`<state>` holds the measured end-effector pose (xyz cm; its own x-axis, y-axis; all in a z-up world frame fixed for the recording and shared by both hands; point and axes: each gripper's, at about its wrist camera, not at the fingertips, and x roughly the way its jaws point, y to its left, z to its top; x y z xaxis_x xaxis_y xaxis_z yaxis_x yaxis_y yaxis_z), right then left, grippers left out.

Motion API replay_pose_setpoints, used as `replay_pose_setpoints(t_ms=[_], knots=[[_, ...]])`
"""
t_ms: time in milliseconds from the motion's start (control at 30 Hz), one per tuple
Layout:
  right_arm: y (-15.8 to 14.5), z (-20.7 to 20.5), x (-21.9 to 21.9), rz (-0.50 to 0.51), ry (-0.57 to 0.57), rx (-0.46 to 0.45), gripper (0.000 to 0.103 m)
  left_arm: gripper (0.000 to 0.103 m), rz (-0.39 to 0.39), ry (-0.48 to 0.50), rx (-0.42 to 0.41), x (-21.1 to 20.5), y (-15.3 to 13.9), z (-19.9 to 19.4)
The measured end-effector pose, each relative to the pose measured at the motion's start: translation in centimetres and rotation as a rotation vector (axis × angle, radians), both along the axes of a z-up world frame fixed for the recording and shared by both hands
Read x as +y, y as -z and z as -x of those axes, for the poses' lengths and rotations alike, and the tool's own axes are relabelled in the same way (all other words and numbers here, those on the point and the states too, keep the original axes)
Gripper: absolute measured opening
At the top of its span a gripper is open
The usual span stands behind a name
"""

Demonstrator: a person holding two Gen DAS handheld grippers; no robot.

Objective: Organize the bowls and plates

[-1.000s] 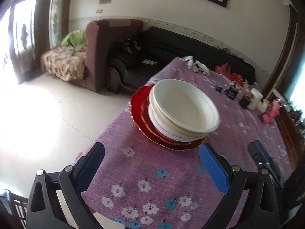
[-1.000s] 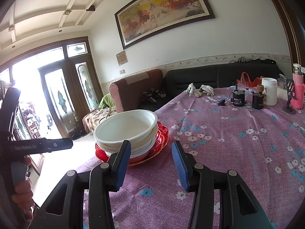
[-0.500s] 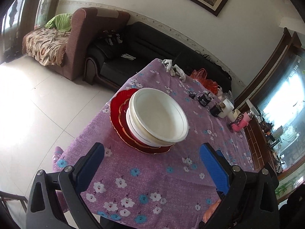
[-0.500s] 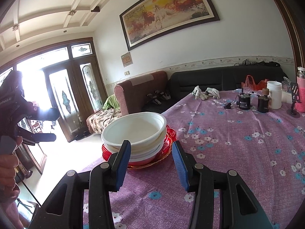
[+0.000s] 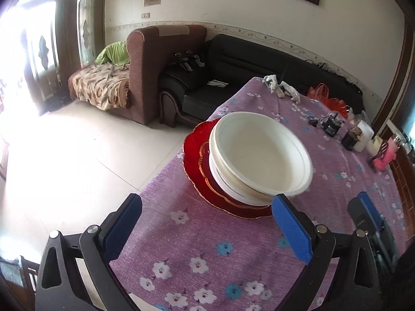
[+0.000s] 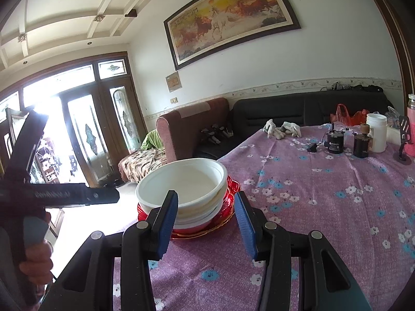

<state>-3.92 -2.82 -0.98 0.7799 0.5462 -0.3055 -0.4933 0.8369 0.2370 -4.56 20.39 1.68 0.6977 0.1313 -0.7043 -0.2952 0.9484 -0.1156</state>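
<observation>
Nearest to me, the left gripper point(image 5: 206, 226) hangs over the near left corner of the worktop point(image 5: 197, 248), its blue-padded jaws spread wide with nothing between them. The right gripper point(image 6: 206, 224) sits low over the same near end, jaws released and parted to a narrower gap, empty too; its blue pads frame the stack just ahead without touching it as far as I can see.

That stack stands close to the left edge of the worktop, near its front corner. At the bottom lies a red plate point(image 5: 193, 160) with a scalloped rim, a smaller red, gold-rimmed plate point(image 5: 205, 167) on it, then nested white bowls point(image 5: 259, 153), the topmost wide, upright and empty.

The flowered purple tablecloth point(image 6: 324, 189) runs back from there. Along the far right edge stand two small dark jars point(image 6: 334, 142), a white tub point(image 6: 376, 132) and a pink bottle point(image 6: 411, 129). A pair of pale gloves point(image 6: 281, 128) lies at the far edge, a red plastic bag point(image 6: 347, 115) beside them to the right.

Beyond the worktop are a black sofa point(image 5: 233, 75), a brown armchair point(image 5: 145, 64) and, on the wall, a framed horse painting point(image 6: 228, 15).
</observation>
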Motion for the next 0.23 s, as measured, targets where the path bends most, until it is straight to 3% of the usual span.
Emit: replay_pose_setpoints(t_ms=[167,233], knots=[[0.18,-0.41,0.23,0.007,0.007,0.011,0.05,0.1,-0.061,-0.007,-0.019,-0.44,0.25,-0.02],[0.2,-0.45,0.41,0.012,0.009,0.013,0.049,0.1,-0.049,0.018,-0.016,-0.37,0.34,-0.07]])
